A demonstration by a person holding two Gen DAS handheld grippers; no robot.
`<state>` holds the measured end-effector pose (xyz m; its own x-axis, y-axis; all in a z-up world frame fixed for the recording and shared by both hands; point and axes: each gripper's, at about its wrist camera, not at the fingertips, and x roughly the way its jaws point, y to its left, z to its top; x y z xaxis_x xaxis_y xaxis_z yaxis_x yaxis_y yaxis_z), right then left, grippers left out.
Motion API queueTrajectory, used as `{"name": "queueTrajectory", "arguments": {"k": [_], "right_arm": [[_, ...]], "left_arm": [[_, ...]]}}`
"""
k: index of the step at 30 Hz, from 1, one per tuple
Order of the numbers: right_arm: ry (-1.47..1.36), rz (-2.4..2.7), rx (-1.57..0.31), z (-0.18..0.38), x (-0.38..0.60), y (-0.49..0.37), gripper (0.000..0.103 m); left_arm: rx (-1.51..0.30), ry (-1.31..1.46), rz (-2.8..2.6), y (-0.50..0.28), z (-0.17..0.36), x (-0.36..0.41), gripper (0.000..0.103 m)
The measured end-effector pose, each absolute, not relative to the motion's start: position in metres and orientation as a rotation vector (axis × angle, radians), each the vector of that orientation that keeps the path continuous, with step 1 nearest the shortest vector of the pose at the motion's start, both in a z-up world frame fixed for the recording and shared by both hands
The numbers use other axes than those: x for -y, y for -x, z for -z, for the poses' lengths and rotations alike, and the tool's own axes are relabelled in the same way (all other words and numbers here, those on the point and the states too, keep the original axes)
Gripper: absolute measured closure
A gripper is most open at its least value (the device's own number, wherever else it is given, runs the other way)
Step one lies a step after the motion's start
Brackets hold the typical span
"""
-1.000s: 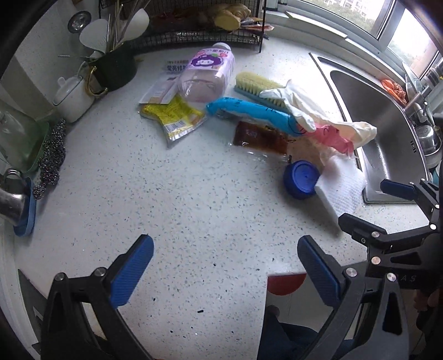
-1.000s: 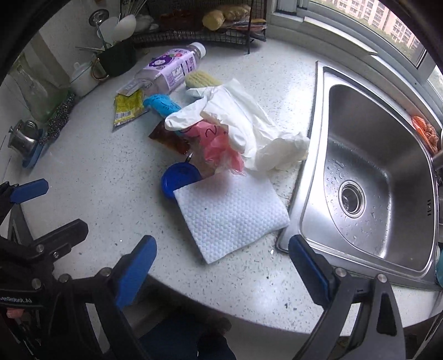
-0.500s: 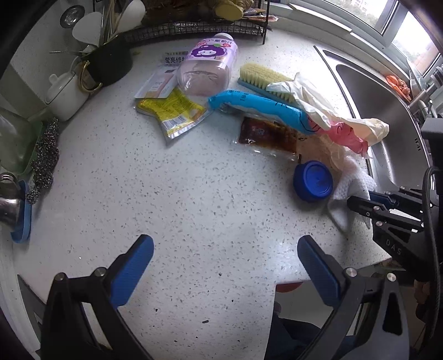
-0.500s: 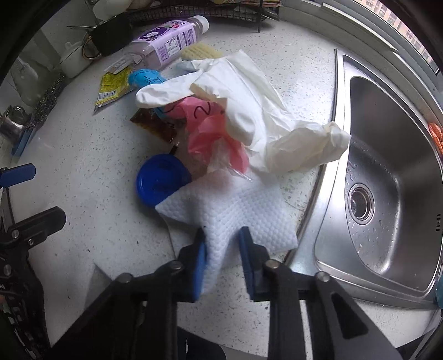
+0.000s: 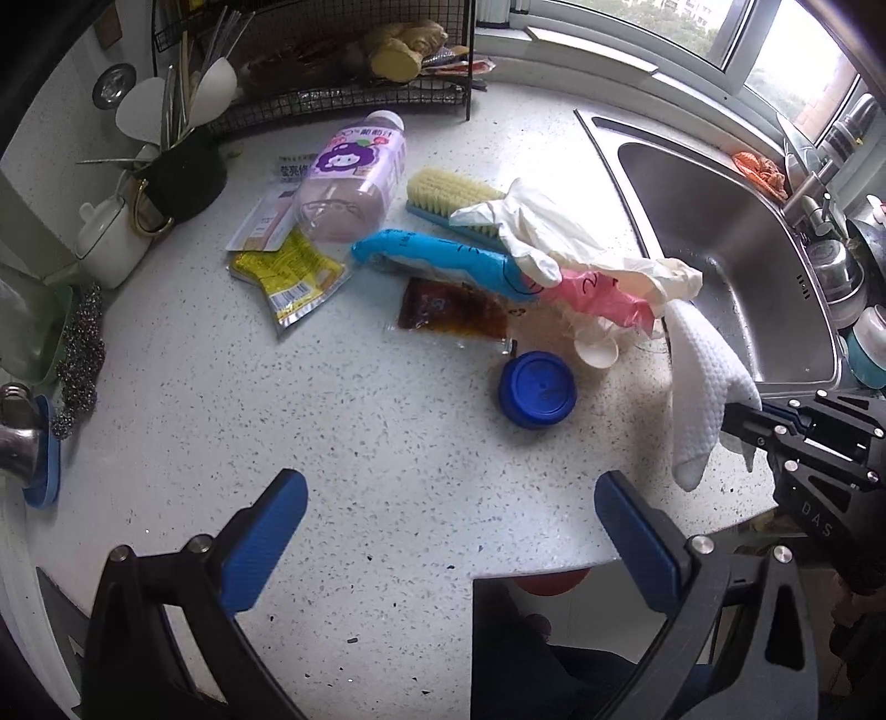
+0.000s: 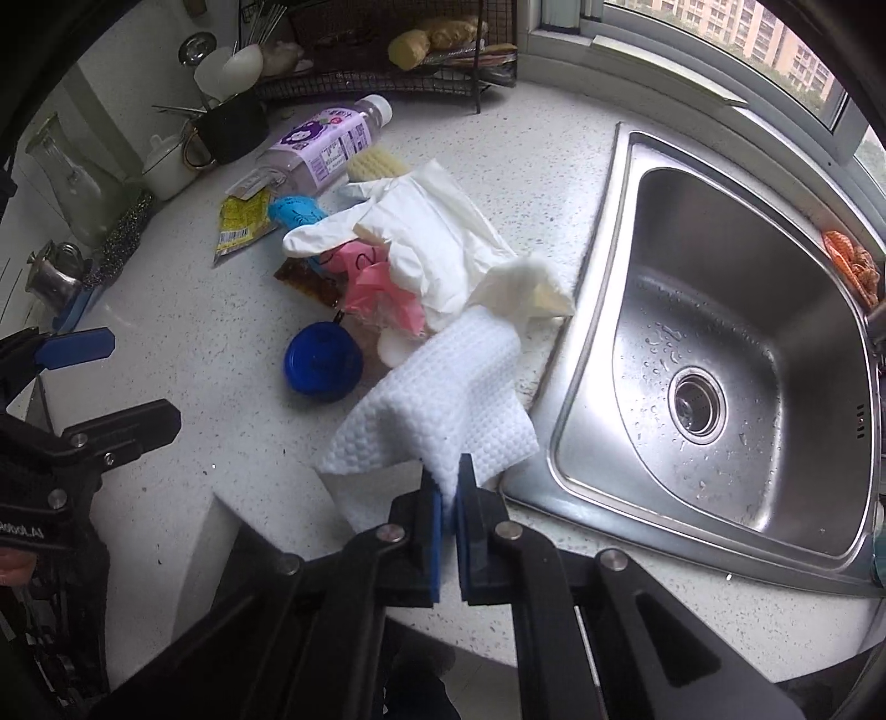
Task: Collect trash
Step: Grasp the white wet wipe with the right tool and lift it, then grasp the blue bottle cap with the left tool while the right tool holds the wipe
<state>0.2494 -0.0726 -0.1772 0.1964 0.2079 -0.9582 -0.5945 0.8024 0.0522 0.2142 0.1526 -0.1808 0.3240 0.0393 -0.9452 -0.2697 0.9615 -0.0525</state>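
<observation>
Right claw [image 6: 449, 487] just clamped the paper towel [image 6: 443, 387] and lifted it off the counter [image 5: 360, 443] at lower center; left claw [image 5: 443, 520] apart, idle.

A speckled white counter [image 5: 343, 443] holds a steel sink [image 6: 714, 354] at its right, a black wire rack [image 5: 332, 94] at the back, under daylit windows [image 6: 736, 44].

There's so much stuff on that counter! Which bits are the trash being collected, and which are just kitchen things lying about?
Trash, probably:
white paper towel, held in the right tongs
white rubber gloves
yellow foil sachet
brown sauce packet

Just kitchen things:
steel sink
bristle scrubbing brush
white teapot
</observation>
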Motion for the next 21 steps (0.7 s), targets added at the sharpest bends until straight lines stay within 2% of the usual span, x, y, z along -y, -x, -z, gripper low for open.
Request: {"name": "queueTrajectory", "arguments": {"k": [7, 21], "right_arm": [[0.339, -0.508, -1.247, 0.168, 0.095, -0.257, 0.1], [0.304, -0.432, -1.315, 0.192, 0.098, -0.276, 0.1]], "left_arm": [[-1.254, 0.209, -0.19, -0.236, 0.196, -0.15, 0.0], [-1.332, 0.205, -0.12, -0.283, 0.244, -0.145, 0.0]]}}
